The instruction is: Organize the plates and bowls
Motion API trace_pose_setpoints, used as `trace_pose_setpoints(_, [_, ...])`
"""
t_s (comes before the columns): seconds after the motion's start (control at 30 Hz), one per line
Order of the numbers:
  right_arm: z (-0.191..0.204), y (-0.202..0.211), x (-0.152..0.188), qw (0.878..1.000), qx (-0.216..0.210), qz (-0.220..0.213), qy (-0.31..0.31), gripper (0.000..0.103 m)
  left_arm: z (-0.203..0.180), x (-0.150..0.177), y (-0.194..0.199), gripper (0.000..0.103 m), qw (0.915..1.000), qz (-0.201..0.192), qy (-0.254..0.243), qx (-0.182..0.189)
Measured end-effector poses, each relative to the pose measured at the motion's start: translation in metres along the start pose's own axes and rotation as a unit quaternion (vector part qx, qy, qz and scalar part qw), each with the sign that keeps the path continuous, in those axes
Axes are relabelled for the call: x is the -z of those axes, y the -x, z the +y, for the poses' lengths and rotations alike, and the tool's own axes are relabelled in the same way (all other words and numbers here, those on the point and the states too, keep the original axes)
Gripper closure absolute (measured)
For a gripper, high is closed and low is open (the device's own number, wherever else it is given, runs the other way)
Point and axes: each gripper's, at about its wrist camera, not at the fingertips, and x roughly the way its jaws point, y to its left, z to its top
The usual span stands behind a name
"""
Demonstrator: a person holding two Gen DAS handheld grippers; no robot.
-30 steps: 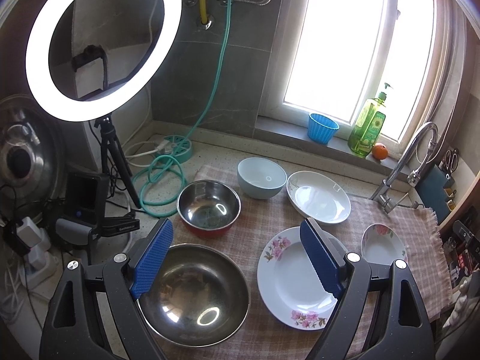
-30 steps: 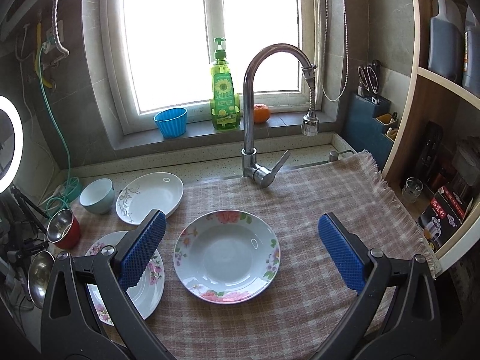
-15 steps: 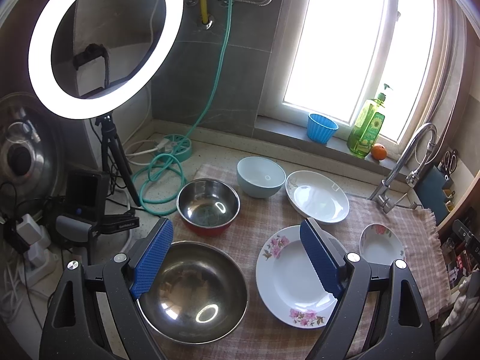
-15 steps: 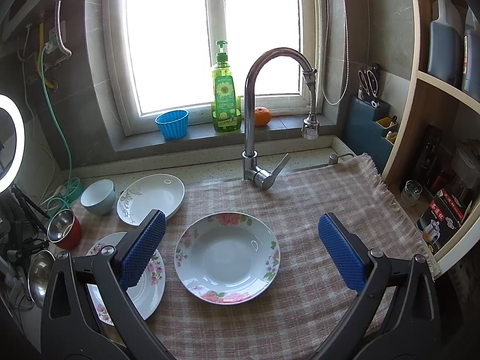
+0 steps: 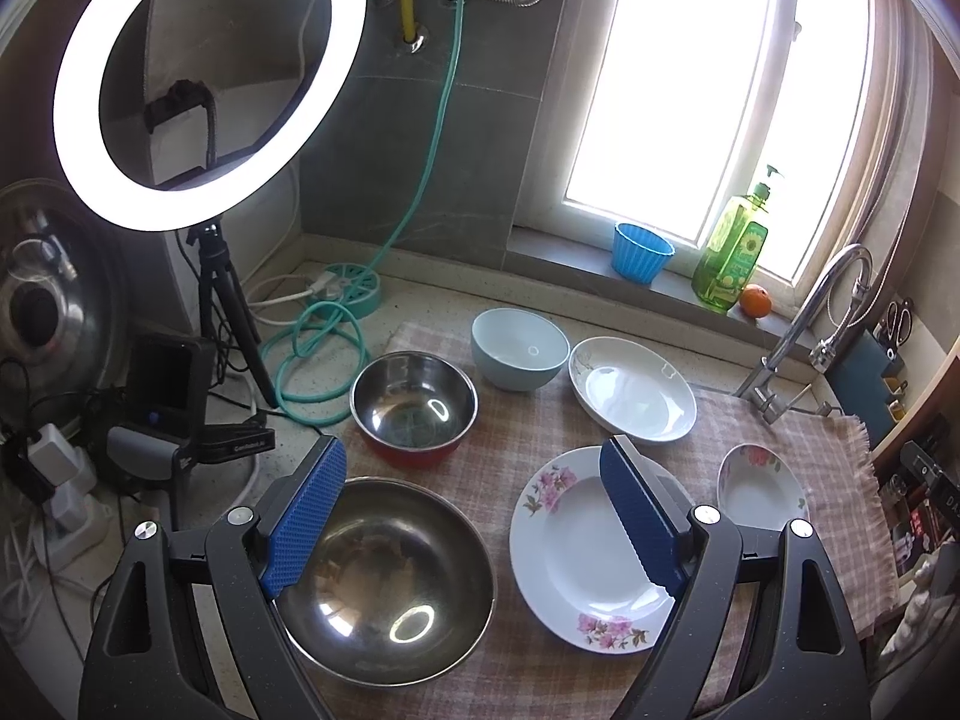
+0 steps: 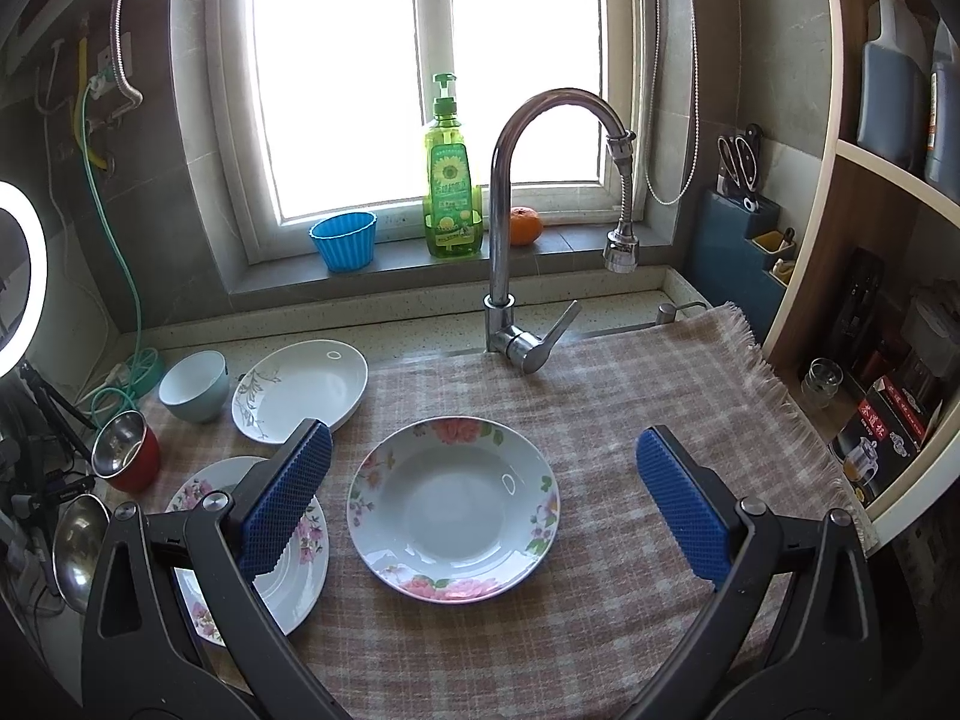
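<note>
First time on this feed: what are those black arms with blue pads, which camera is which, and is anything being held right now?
Those are hand-held grippers, one per hand, each carrying a fisheye camera looking along its fingers. The left view shows the left gripper open above the large steel bowl and a floral plate. The right view shows the right gripper open above the floral deep plate. Neither holds anything. On the checked cloth also lie a red-sided steel bowl, a pale blue bowl and a white plate. The faucet stands behind.
</note>
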Motion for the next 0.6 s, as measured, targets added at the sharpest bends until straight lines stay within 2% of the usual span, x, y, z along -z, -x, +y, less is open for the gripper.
trace_pose_setpoints(0.6, [0.009,-0.012,0.005,1.0,-0.002,0.018,0.011,0.0,-0.004,0.007,-0.015,0.016,0.9996,0.025,-0.004,0.015])
